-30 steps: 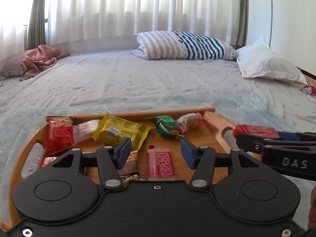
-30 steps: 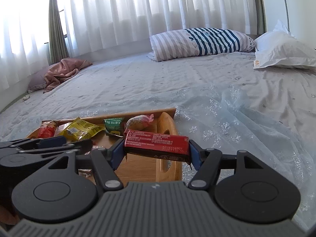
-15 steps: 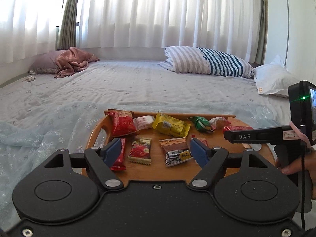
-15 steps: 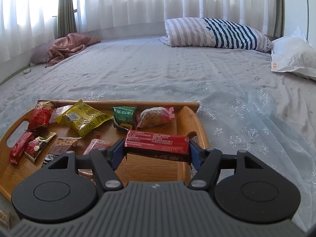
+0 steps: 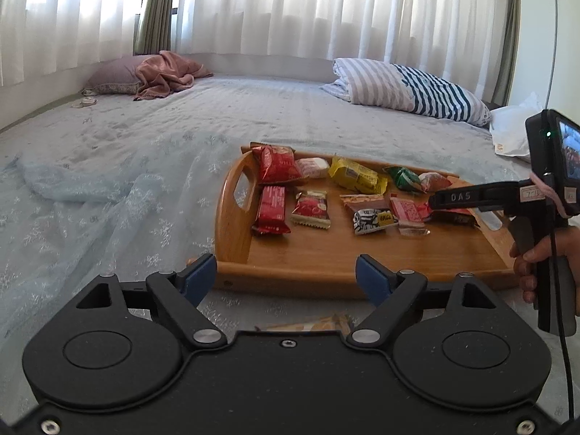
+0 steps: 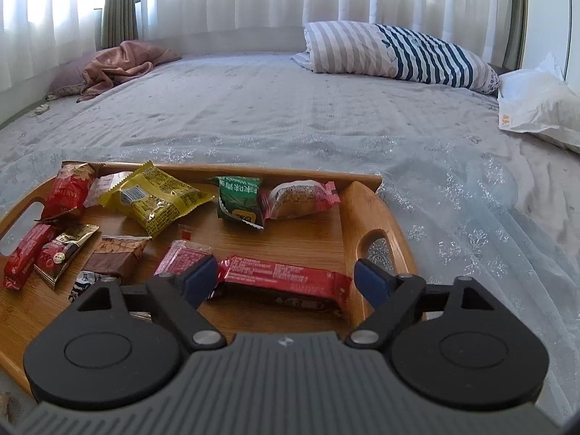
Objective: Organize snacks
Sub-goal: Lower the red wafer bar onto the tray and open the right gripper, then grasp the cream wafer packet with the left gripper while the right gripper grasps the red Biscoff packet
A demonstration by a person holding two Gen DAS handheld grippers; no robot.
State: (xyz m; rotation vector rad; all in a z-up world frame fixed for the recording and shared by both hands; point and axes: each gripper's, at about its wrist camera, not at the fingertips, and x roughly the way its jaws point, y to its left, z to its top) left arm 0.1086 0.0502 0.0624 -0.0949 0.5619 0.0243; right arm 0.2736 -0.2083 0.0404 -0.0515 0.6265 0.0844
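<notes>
A wooden tray (image 5: pixel 326 253) holding several snack packets lies on the bed. My right gripper (image 6: pixel 285 280) hovers low over its right end, jaws opening. A long red bar (image 6: pixel 286 284) lies on the tray floor (image 6: pixel 290 239) between the pads, with a gap at its right end. From the left wrist view the right gripper's finger (image 5: pixel 460 196) reaches in over the tray's right side. My left gripper (image 5: pixel 286 273) is before the tray's near edge, jaws opening, nothing between them. A yellow packet (image 6: pixel 156 199), a green packet (image 6: pixel 239 201) and a pink-wrapped cake (image 6: pixel 301 199) lie along the far wall.
A tan packet (image 5: pixel 308 324) lies on the bedspread under the left gripper, mostly hidden. A striped pillow (image 6: pixel 391 52), a white bag (image 6: pixel 536 108) and a pink cloth (image 5: pixel 166 76) are at the far side. A hand (image 5: pixel 533 253) holds the right gripper's grip.
The right gripper sank to the tray and widened, letting the red bar go onto the tray floor. The left gripper drew back from over the tray and widened.
</notes>
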